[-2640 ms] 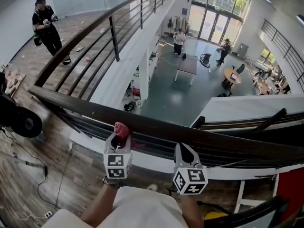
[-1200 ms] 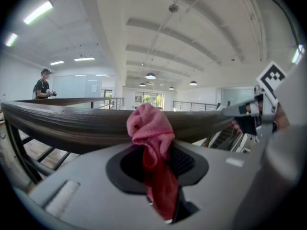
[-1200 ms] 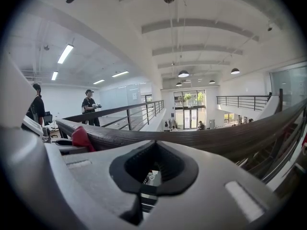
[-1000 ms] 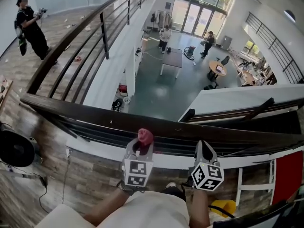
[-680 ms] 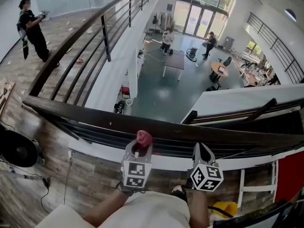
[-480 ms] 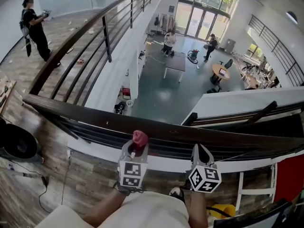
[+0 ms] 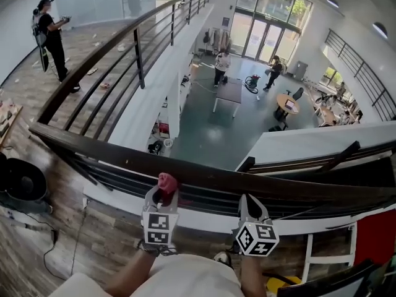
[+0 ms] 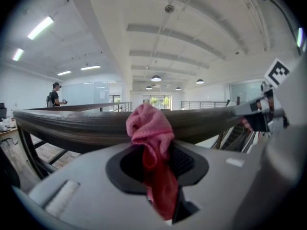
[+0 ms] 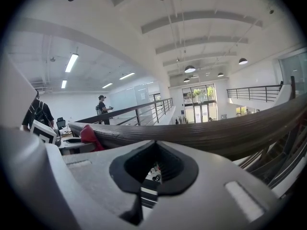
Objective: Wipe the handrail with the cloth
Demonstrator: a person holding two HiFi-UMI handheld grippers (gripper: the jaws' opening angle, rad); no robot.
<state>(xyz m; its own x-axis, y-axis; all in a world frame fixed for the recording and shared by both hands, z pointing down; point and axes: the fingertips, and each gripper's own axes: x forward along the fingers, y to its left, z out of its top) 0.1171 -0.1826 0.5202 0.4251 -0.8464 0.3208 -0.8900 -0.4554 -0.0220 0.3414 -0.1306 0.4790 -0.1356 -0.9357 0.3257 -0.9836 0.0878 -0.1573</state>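
A dark wooden handrail (image 7: 204, 173) crosses the head view from left to right. My left gripper (image 7: 160, 194) is shut on a pink cloth (image 7: 166, 181), whose bunched top lies against the rail's near edge. In the left gripper view the cloth (image 8: 149, 128) sticks up from between the jaws in front of the handrail (image 8: 67, 123). My right gripper (image 7: 246, 199) sits to the right of it, just below the rail, shut with nothing in it. The right gripper view looks along the handrail (image 9: 225, 131), with the cloth (image 9: 89, 133) at its left.
Beyond the rail is a drop to a lower floor (image 7: 216, 129) with tables and people. A second railing (image 7: 124, 42) runs away on the left, and a person (image 7: 51, 36) stands on the wooden walkway there. A black round object (image 7: 18, 181) sits at left, and a cable (image 7: 71, 240) lies on the floor.
Both grippers have slid a little to the left along the rail, with the cloth still clamped. The person at far left has shifted position.
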